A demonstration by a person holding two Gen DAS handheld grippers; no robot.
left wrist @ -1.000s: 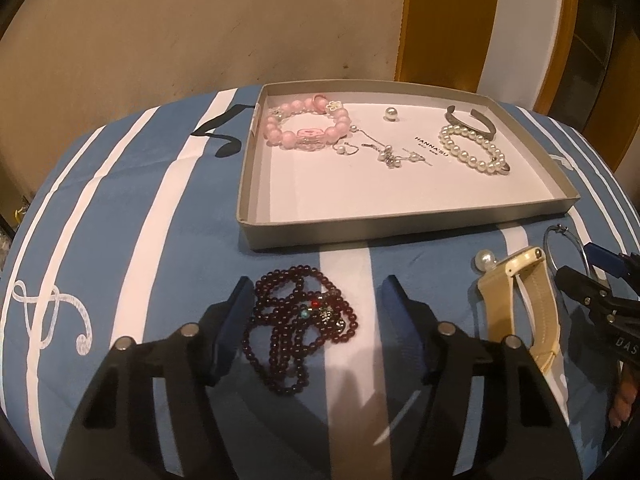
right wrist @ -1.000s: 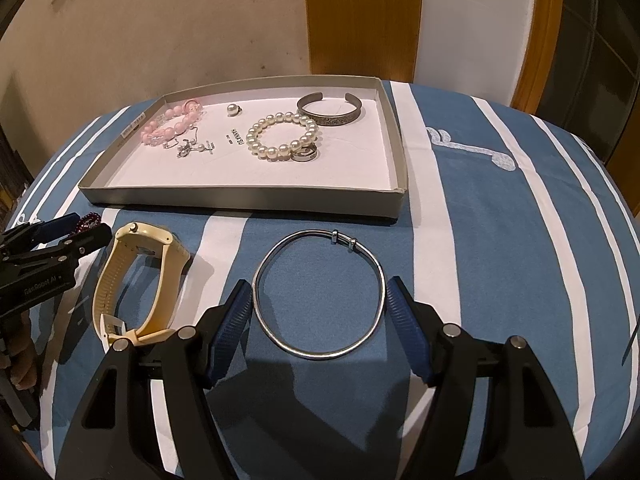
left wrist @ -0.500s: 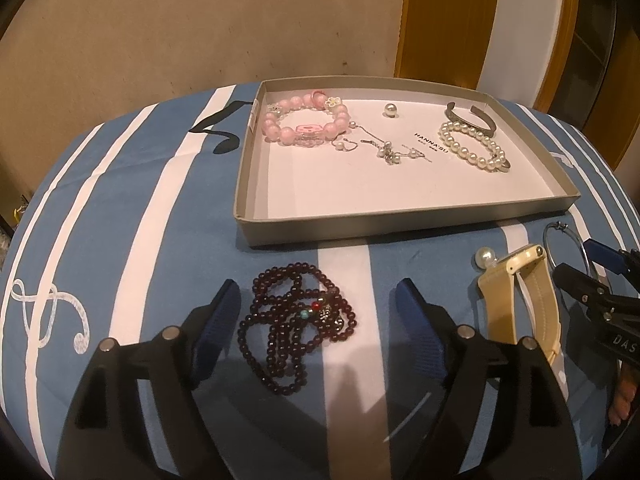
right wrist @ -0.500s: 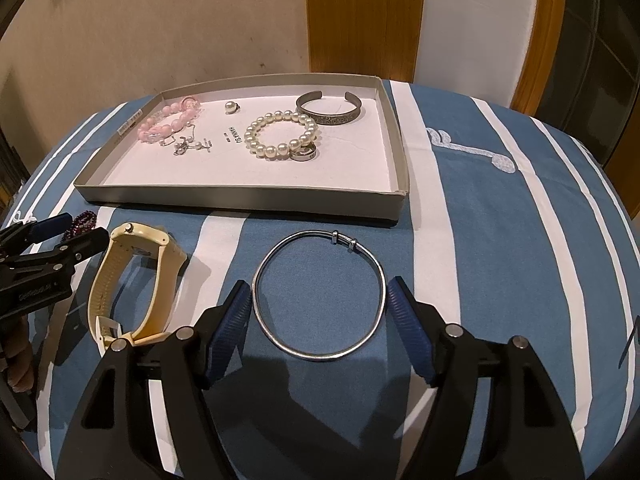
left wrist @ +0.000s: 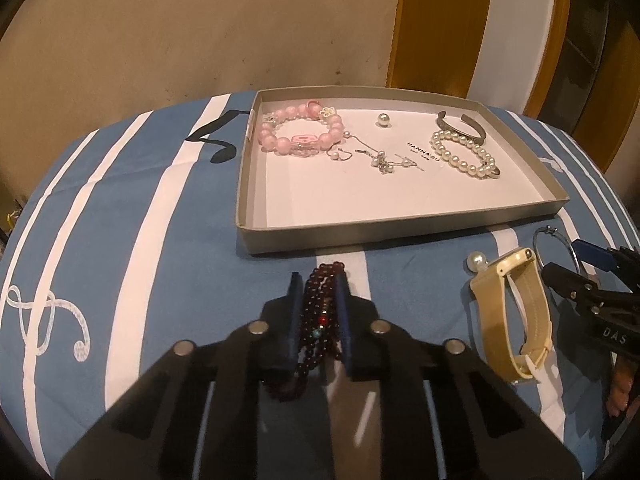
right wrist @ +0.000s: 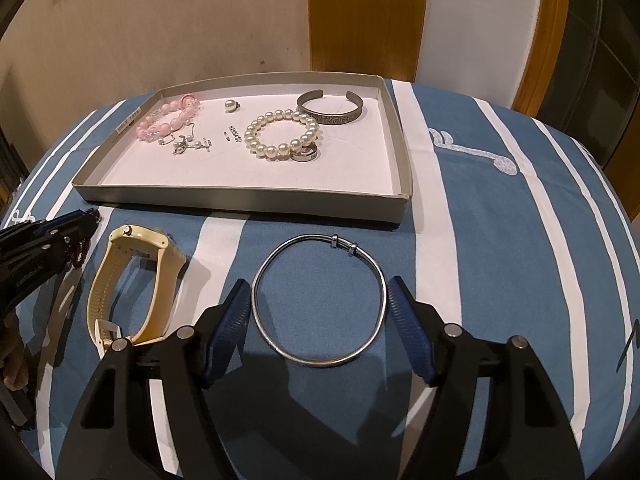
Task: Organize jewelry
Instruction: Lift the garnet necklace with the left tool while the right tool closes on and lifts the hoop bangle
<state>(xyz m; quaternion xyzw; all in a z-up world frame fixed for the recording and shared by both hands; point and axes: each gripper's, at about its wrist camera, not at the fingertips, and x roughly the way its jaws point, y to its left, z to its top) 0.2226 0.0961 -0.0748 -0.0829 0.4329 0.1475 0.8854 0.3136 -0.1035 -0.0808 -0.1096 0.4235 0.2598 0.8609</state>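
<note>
My left gripper (left wrist: pixel 319 280) is shut on a dark red bead necklace (left wrist: pixel 320 312), which bunches between its blue pads just in front of the grey tray (left wrist: pixel 400 230). The tray holds a pink bead bracelet (left wrist: pixel 300 134), a pearl bracelet (left wrist: pixel 464 154), a metal cuff (left wrist: pixel 460 128), a loose pearl (left wrist: pixel 383 120) and small chain earrings (left wrist: pixel 380 160). My right gripper (right wrist: pixel 320 300) is open, its fingers on either side of a silver bangle (right wrist: pixel 320 300) lying on the cloth. A cream watch (right wrist: pixel 132 280) lies to the bangle's left.
A blue and white striped cloth (right wrist: pixel 500 240) covers the round table. A single pearl (left wrist: pixel 476 261) lies beside the watch (left wrist: pixel 516 312). The left gripper shows at the left edge of the right wrist view (right wrist: pixel 48 240). A wall and a wooden door frame stand behind.
My left gripper has moved forward and closed on the dark red bead necklace, squeezing it into a narrow bunch. The right gripper has stayed open around the bangle.
</note>
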